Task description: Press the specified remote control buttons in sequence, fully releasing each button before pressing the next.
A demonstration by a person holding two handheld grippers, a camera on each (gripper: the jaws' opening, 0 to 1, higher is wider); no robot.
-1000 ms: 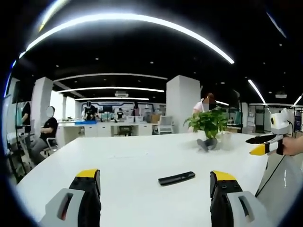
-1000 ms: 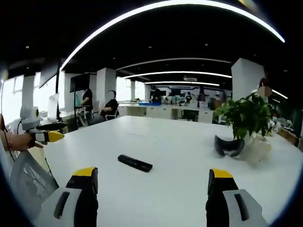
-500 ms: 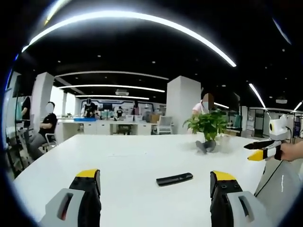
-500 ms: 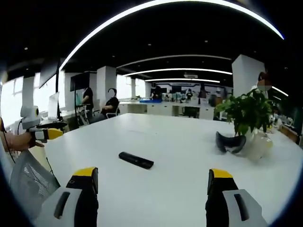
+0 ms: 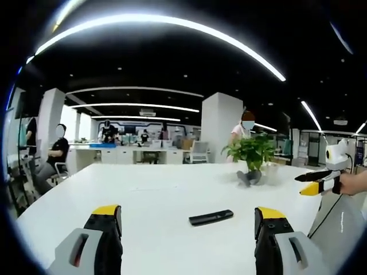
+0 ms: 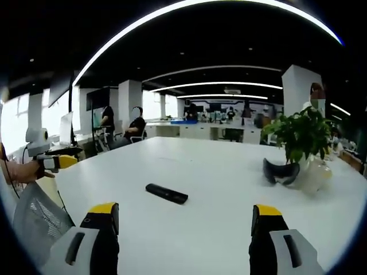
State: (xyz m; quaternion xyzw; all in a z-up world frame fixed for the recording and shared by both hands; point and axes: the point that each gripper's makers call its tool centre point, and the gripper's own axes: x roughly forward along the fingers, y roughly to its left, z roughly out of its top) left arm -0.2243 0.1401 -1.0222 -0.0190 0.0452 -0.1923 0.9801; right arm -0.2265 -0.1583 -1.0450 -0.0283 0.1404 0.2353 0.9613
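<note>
A black remote control (image 5: 211, 217) lies flat on the white table (image 5: 155, 195), ahead of my left gripper (image 5: 188, 220) and a little right of centre. That gripper is open, jaws wide apart, nothing between them. In the right gripper view the same remote control (image 6: 166, 193) lies ahead and left of centre, beyond my right gripper (image 6: 186, 219), which is open and holds nothing. The right gripper (image 5: 312, 182) also shows at the far right of the left gripper view, held by a hand. The left gripper (image 6: 57, 162) shows at the far left of the right gripper view.
A potted green plant (image 5: 251, 154) (image 6: 299, 137) stands on the table beyond the remote, with a dark curved object (image 6: 280, 172) at its foot. A mesh chair back (image 6: 37, 215) sits at the near table edge. People sit and stand at desks in the background.
Both views have shifted slightly with the hands. The remote has stayed in place on the table, and both grippers stay open.
</note>
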